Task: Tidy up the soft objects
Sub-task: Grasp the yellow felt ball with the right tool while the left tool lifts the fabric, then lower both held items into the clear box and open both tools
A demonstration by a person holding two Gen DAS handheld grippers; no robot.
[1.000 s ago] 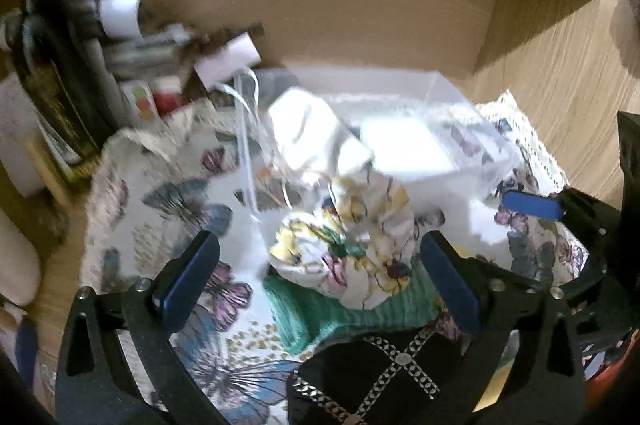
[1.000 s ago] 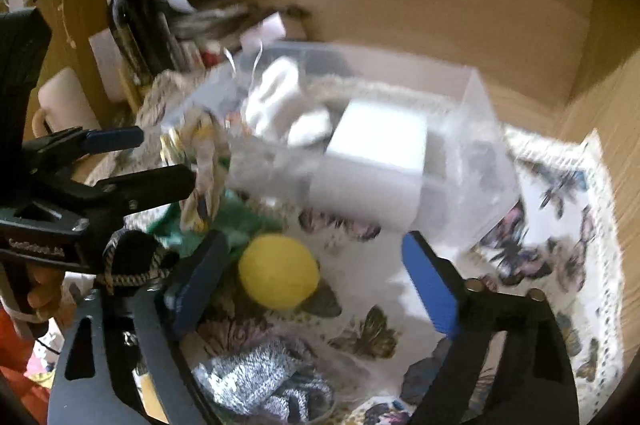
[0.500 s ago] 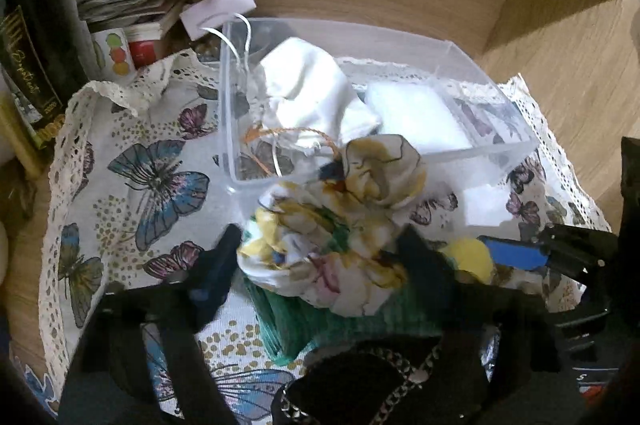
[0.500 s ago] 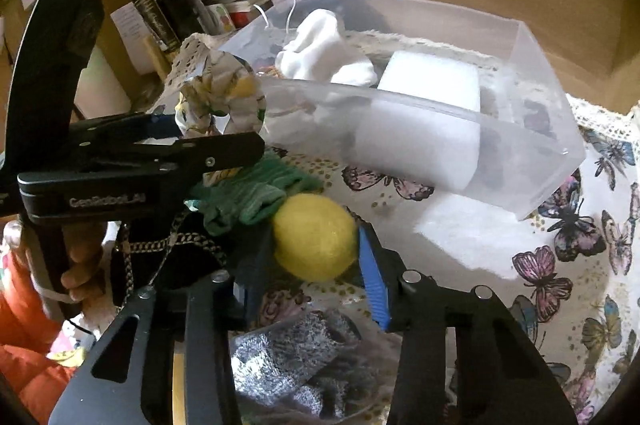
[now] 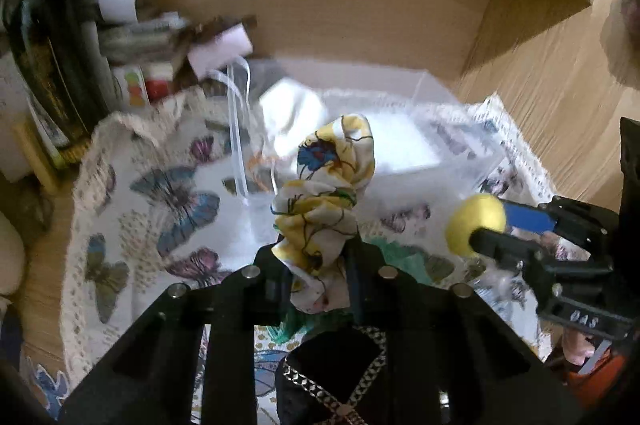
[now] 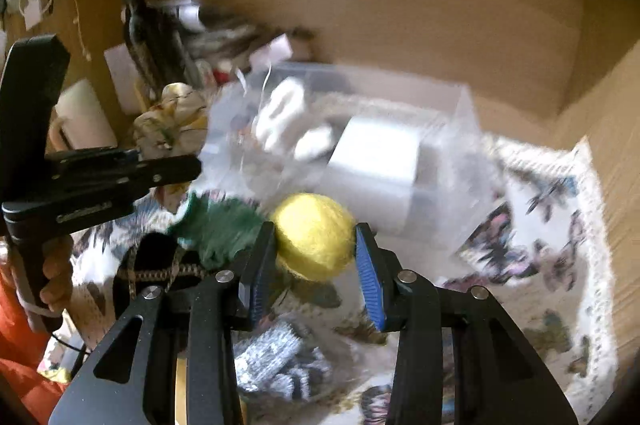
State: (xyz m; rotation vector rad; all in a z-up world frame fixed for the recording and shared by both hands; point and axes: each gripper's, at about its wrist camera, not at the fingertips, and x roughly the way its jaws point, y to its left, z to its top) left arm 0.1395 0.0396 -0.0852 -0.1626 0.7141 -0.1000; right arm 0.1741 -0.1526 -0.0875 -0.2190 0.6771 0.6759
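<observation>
My left gripper (image 5: 316,257) is shut on a floral fabric scrunchie (image 5: 326,193) and holds it up in front of the clear plastic box (image 5: 476,161). It also shows in the right wrist view (image 6: 172,117). My right gripper (image 6: 316,245) is shut on a yellow felt ball (image 6: 314,235), lifted above the butterfly cloth (image 6: 540,265). The ball also shows in the left wrist view (image 5: 474,223). The box (image 6: 464,105) holds a white cloth (image 6: 280,113) and a white foam block (image 6: 380,153).
A green knitted piece (image 6: 220,225), a black item with a chain (image 6: 160,265) and a grey knitted piece (image 6: 276,357) lie on the cloth near me. Bottles and papers (image 5: 80,37) crowd the back left. Wooden walls close the back and right.
My left gripper closed on the scrunchie and lifted it off the green piece. My right gripper closed on the yellow ball and raised it from the cloth.
</observation>
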